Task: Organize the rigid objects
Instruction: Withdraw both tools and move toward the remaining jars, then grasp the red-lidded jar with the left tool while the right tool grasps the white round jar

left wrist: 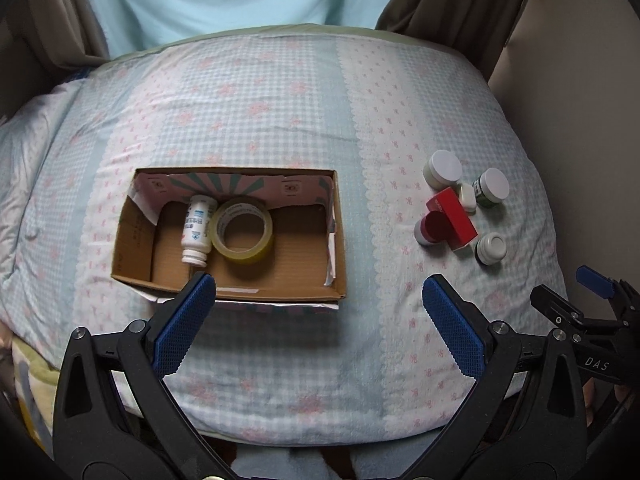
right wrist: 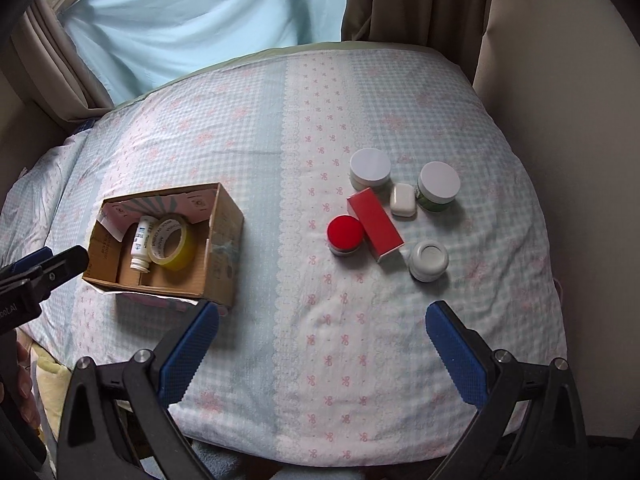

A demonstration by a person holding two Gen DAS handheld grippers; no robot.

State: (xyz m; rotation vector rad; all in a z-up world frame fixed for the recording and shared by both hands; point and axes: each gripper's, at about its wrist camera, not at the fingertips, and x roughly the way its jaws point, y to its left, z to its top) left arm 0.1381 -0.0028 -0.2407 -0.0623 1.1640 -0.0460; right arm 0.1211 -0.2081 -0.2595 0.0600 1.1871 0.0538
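curtains and a pale blue sheet hang at the far side, and a checked blue and pink bedspread covers the whole work surface. on its left part sits an open cardboard box, holding a white pill bottle lying on its side with its cap toward the near wall, touching a roll of yellowish tape just to its right. well apart to the right, a cluster of small things rests on the cloth: a red box lying flat, a red-lidded jar touching its left side, a white-lidded jar at the far end, a white soap-like bar just right of the box, a green jar with a white lid beside that, and a small white jar nearest. the left gripper hangs released over the box's near edge, jaws spread wide and empty. the right gripper is likewise released, jaws wide, above bare cloth near the cluster.
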